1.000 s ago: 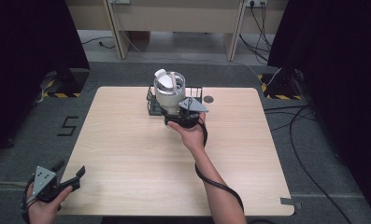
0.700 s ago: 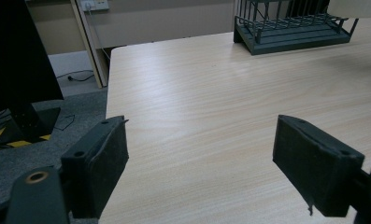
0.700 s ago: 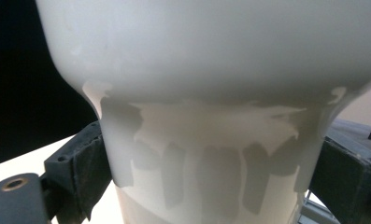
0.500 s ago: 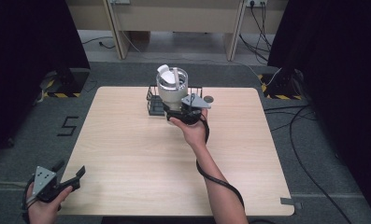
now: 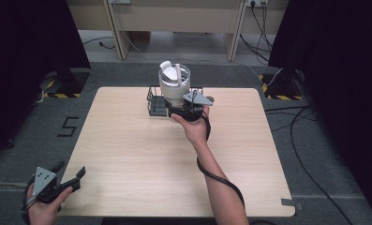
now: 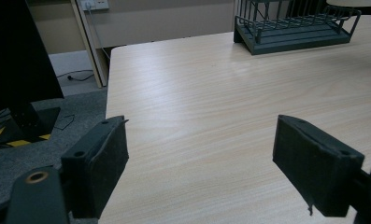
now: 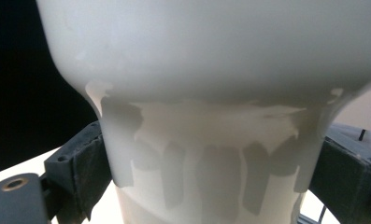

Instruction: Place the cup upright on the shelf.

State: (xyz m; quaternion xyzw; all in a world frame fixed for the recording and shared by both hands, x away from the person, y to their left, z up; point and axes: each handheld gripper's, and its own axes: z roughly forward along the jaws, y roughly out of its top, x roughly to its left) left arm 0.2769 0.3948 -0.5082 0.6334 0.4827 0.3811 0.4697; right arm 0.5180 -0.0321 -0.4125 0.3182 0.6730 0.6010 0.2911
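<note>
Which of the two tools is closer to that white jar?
The right tool: its jaws clamp the narrow base of the jar, above the rack. The left tool is far away, open, at the table's near left corner.

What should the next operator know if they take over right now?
Right tool: shut on the lower part of the white cup, holding it over the wire rack at the table's far edge. The cup holds a white piece, unclear what.
Left tool: open, empty, at the near left corner of the table.
Done: cup gripped.
Left: whether the cup is bound for the rack or away from it cannot be told; keep the grip and carry it steadily.
</note>
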